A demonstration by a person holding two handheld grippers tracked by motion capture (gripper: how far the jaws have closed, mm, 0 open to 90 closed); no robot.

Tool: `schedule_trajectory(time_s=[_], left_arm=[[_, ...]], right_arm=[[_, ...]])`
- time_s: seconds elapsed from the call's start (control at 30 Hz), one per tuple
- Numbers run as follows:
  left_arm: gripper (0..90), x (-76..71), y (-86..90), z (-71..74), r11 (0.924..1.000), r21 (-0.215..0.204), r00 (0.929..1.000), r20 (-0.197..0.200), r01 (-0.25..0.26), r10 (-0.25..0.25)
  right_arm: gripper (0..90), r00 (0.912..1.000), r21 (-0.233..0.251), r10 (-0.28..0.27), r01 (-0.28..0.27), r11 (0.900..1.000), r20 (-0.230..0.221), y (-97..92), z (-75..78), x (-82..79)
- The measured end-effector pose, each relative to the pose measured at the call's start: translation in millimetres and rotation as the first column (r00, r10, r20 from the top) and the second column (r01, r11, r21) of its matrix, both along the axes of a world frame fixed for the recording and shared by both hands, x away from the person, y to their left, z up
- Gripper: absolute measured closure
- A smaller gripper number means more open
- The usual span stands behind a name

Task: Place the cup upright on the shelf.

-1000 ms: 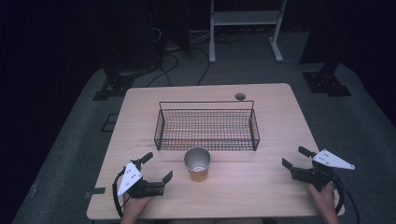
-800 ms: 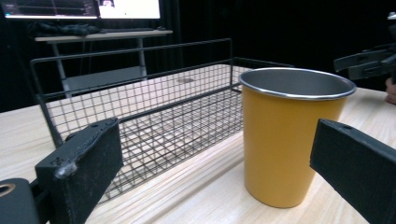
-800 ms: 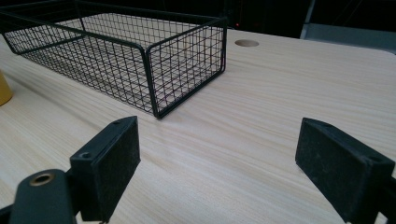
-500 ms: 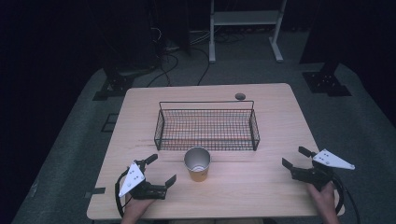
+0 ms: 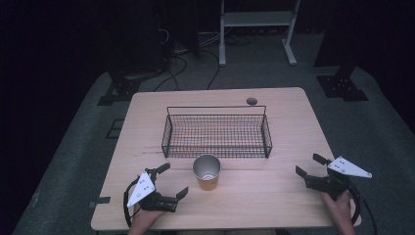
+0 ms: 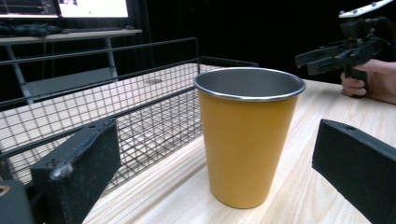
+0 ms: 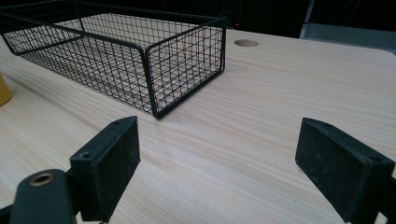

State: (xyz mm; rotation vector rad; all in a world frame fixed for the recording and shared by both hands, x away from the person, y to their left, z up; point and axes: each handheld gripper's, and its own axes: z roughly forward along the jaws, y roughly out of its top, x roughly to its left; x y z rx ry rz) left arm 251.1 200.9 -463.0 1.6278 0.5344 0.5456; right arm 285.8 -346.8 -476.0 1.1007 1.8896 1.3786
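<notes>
Orange metal cup [image 5: 207,172]: upright on the tabletop [image 5: 274,196], mouth up, just in front of the near long wall of the wire basket [image 5: 217,106], about midway along it, close to the mesh but seemingly not touching.

Probably light and stiff: thin steel rim, bare metal inside, smooth painted wall tapering toward the base. Likely slippery under flat pads and easy to tip if nudged high. Best taken across the middle of the wall, pads on opposite sides, below the rim and above the narrow foot; squeezed squarely so as not to slide up the taper.

Left tool [image 5: 173,180]: in front of the basket's near left corner, on the person's side, pointed at the cup. Released, jaws just now spread to full width, nothing between the pads; cup ahead of them in the left gripper view [image 6: 247,140], framed by both jaws yet apart from each.

Right tool [image 5: 308,165]: in front of and beyond the basket's near right corner, well apart from it, low over bare wood. Released too, jaws wide, grasping nothing.

Small round grommet [image 5: 251,101] just behind the basket's far right corner.
</notes>
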Motion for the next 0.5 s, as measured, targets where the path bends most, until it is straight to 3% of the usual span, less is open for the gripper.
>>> schedule_trajectory(time_s=[0.5], left_arm=[[0.2, -2.3, -9.4, -0.1, 0.9977, 0.009, 0.9977, -0.007, 0.067, -0.067]], right_arm=[[12.8, 1.0, -0.001, 0.002, -0.002, 1.0, 0.001, 0.1, 0.0, 0.0]])
